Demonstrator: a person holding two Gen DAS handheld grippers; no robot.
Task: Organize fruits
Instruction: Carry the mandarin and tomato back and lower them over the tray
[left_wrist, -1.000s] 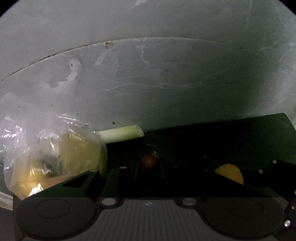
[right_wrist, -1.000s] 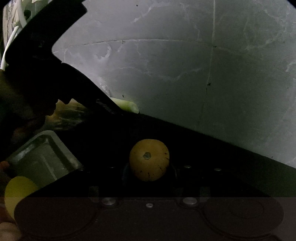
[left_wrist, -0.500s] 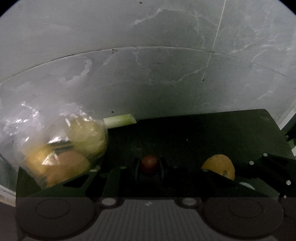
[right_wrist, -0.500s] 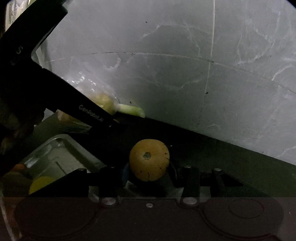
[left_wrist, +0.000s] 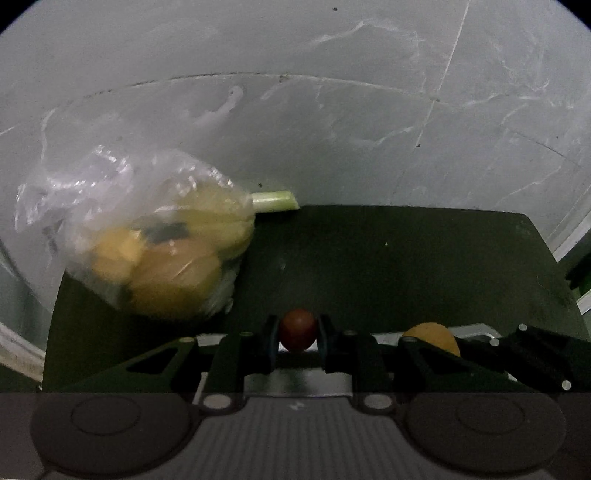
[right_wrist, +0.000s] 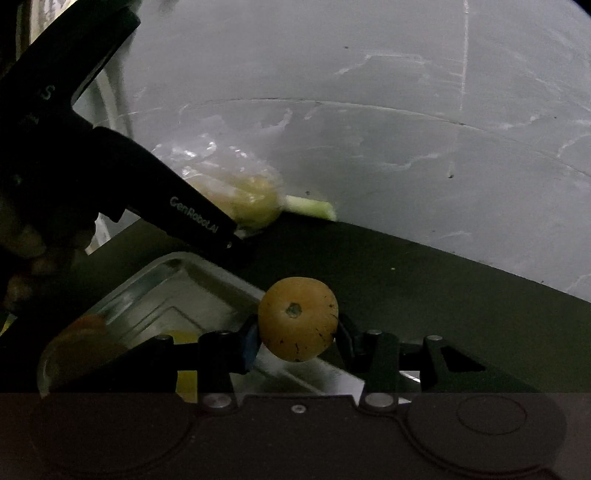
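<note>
The left gripper (left_wrist: 297, 334) is closed on a small red fruit (left_wrist: 297, 329), its 2 fingers pressing the fruit's sides. The right gripper (right_wrist: 297, 332) is likewise clamped around a round yellow fruit (right_wrist: 297, 318) with dark specks and a stem dimple facing the camera; the fingers touch it on both sides.

Both grippers hang over a dark mat (left_wrist: 406, 266) that lies on a pale, marbled surface (left_wrist: 332, 129). Below them sits a metal tray (right_wrist: 162, 291); the right wrist view shows its rim and ribbed floor, with a yellow fruit (right_wrist: 184, 338) and an orange one (right_wrist: 79, 338) blurred at its near end. The yellow fruit in the right gripper is above the tray's far edge. In the left wrist view a strip of tray shows under the red fruit, and the right gripper's yellow fruit appears to the right.

At the mat's far left corner lies a clear plastic bag (left_wrist: 147, 236) holding several yellow and orange fruits. A pale green stalk (left_wrist: 275, 201) pokes out just beside it, along the mat's back edge.

In the right wrist view the left gripper's black body crosses the upper left, with a hand (right_wrist: 26, 251) on it in shadow.
</note>
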